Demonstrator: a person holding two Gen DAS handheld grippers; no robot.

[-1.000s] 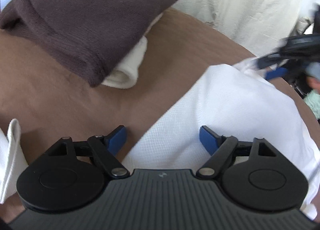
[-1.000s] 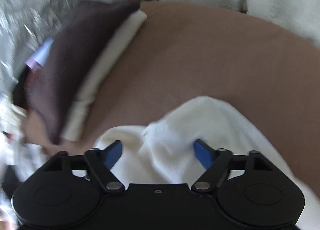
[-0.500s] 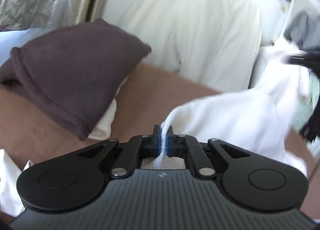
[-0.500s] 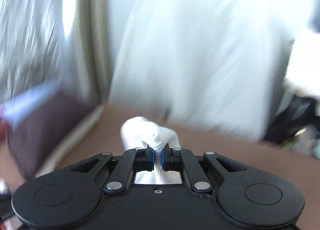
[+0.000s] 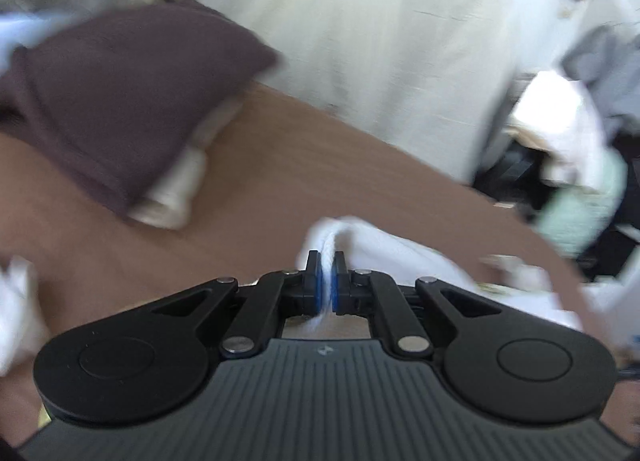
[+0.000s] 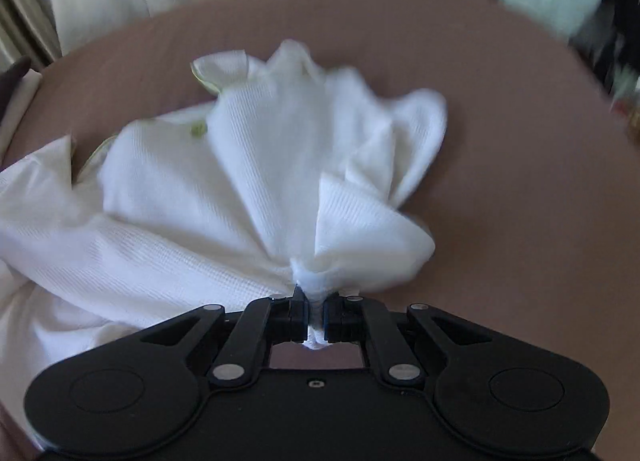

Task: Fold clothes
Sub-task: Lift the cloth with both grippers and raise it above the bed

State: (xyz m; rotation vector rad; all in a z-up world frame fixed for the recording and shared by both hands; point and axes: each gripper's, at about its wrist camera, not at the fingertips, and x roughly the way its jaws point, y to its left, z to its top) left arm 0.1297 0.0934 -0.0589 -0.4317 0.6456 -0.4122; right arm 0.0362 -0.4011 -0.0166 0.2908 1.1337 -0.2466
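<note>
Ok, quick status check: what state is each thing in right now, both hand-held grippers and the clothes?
Left hand-held gripper: shut, pinching a fold of the white garment.
Right hand-held gripper: shut, clamped on a bunched edge of the same cloth.
White garment: unfolded, crumpled, fanning out from the right grip over the brown surface.
Dark brown garment: folded, lying on a folded cream item.

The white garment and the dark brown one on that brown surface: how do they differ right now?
The white garment is bunched and loose; the dark brown garment lies folded. The white one is pinched by the left hand-held gripper and the right hand-held gripper; nothing grips the brown one, which rests on a cream folded piece. Both are on the brown surface.
</note>
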